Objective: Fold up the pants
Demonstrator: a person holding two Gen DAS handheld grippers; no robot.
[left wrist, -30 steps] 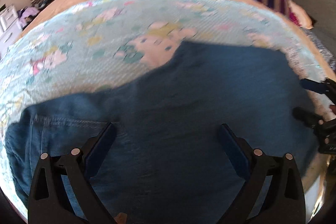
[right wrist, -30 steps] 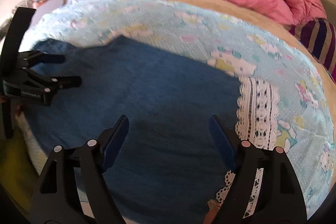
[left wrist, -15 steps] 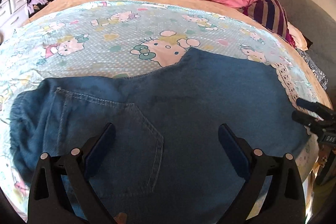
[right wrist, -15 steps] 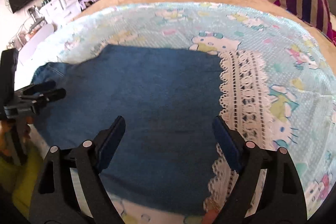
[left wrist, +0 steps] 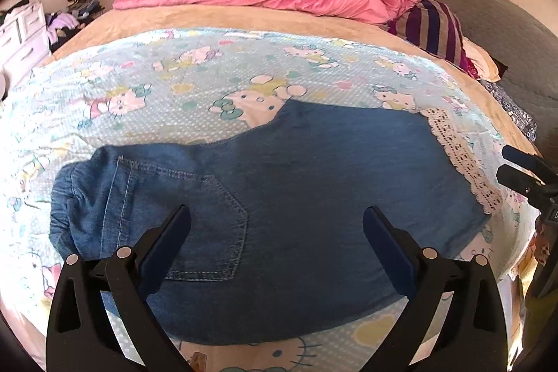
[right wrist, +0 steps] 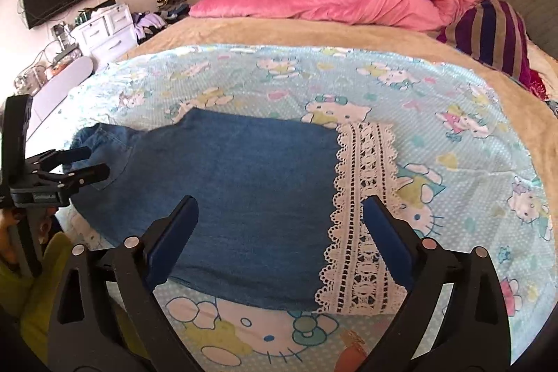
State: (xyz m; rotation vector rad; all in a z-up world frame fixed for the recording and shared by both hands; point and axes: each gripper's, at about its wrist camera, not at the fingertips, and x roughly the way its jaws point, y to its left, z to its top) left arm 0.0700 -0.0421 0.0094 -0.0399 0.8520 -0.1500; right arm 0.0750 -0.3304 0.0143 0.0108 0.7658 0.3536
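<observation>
Blue denim pants (left wrist: 296,197) lie flat on the bed, folded leg on leg, waist and back pocket (left wrist: 195,218) at the left, white lace hem (left wrist: 464,159) at the right. They also show in the right wrist view (right wrist: 244,197) with the lace hem (right wrist: 362,215). My left gripper (left wrist: 277,225) is open and empty above the pocket end, off the cloth. My right gripper (right wrist: 280,215) is open and empty above the hem end. Each gripper shows at the edge of the other's view: the right one (left wrist: 523,169), the left one (right wrist: 73,166).
The pants lie on a light blue cartoon-cat sheet (right wrist: 453,145) over a tan blanket (left wrist: 244,20). A pink duvet (right wrist: 331,2) and a striped cushion (right wrist: 488,33) are at the far end. White drawers (right wrist: 104,30) stand at the left. The bed's near edge is just below the grippers.
Both grippers have pulled back and up from the pants, so more of the bed and room shows. The pants have not moved. Both stay open.
</observation>
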